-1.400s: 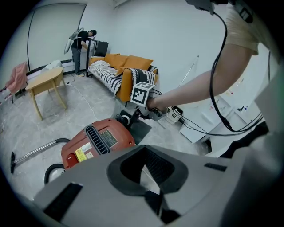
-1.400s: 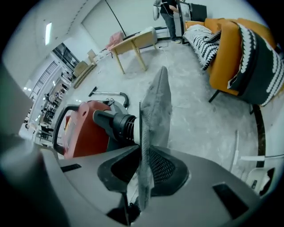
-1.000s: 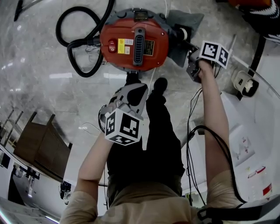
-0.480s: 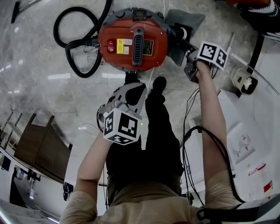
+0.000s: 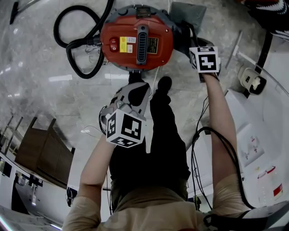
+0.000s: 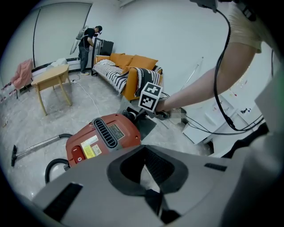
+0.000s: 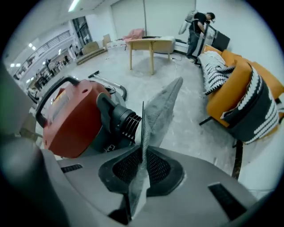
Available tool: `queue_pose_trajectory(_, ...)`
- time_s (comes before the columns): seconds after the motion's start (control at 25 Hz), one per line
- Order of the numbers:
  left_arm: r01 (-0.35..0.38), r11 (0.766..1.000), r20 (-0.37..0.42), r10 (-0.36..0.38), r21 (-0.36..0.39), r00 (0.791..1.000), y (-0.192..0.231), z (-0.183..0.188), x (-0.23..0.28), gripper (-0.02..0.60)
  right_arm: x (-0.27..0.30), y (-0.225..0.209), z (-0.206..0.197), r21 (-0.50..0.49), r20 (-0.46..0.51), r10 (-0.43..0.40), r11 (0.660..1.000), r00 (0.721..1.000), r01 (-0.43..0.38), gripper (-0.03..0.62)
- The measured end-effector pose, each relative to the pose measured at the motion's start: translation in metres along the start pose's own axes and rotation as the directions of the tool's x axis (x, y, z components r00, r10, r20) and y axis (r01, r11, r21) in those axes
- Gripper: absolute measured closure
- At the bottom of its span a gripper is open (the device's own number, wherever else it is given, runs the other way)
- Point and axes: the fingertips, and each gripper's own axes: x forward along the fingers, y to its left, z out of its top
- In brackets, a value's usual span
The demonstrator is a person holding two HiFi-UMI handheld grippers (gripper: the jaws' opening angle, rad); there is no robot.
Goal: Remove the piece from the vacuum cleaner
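Black hose (image 5: 72,40) loops at the left of the glossy red canister vacuum cleaner (image 5: 135,38). Below it the left gripper (image 6: 148,177) hangs empty, jaws drawn together, short of the canister. The piece, a thin grey mesh sheet (image 7: 163,107), stands edge-on beside the finned black port (image 7: 122,122) at the canister's right end, its length running away from it. The right gripper (image 7: 143,173), far nearer, has just been closing and pinches its near edge.

Obscured or cropped: black hose (image 5: 67,52) run off the head view's top edge; grey mesh piece (image 5: 189,13) partly behind the right gripper (image 5: 204,58), jaws unseen there under its marker cube; vacuum cleaner (image 5: 135,38) labels illegible.
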Motion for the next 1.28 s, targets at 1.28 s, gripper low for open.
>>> queue_pose_trajectory(1.28, 0.002, 1.0, -0.004, -0.002, 0.017, 1.0, -0.0066, 0.0049, 0.0009, 0.584, 0.0072, -0.0043, -0.0082, 0.884, 0.372, 0.298, 0.177, 0.879, -0.434, 0.549)
